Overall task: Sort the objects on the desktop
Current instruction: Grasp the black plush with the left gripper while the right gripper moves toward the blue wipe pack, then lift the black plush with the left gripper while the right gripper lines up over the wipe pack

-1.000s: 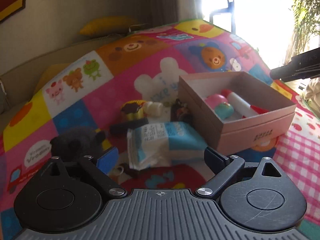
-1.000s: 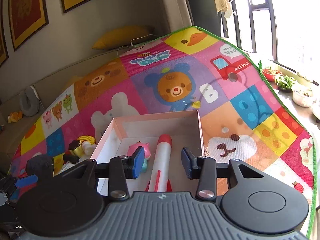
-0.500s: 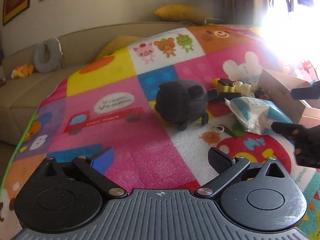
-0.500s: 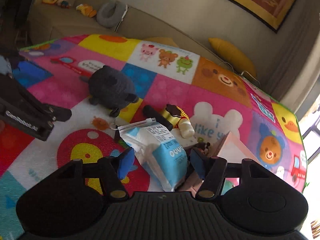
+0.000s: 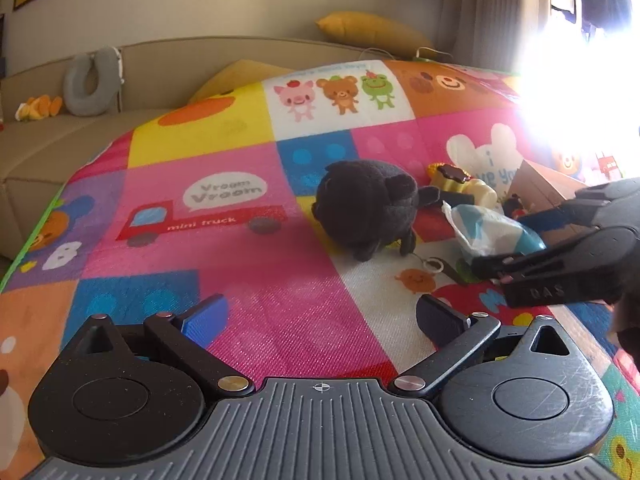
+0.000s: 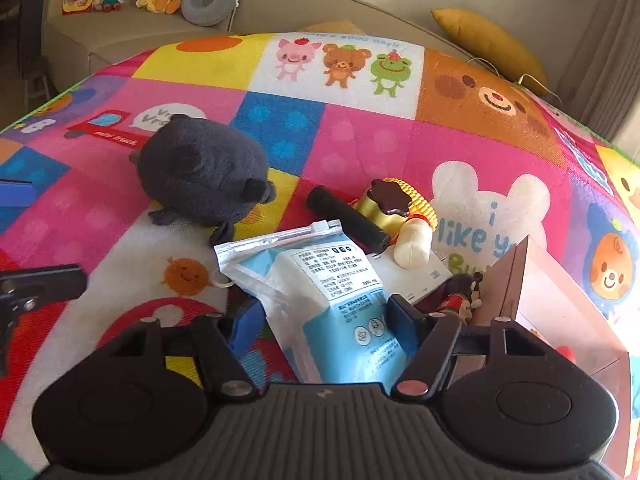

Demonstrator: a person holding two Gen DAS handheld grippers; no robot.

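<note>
open mat (image 5: 248, 280) left of plush (image 5: 368, 208), toys crowding box (image 6: 560, 300)

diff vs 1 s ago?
Right gripper swung from over the box to straddle the blue-white pouch, jaws closing, not yet gripping. Left gripper swung away from the box toward the black plush, open and empty. Objects haven't moved.

**Pouch between the right tongs, plush ahead of the left**

The pouch (image 6: 320, 292) lies on the mat (image 6: 360, 144) between the right gripper (image 6: 324, 322) fingers. Ahead and left sits the plush toy (image 6: 200, 172). Straight ahead, past the pouch, lies a cylinder (image 6: 348, 220), with the pudding toy (image 6: 390, 200) and small bottle (image 6: 414, 248) just behind it. The box (image 6: 560, 292) stands to the right. The left gripper (image 5: 320, 316) faces the plush toy across bare mat.
</note>
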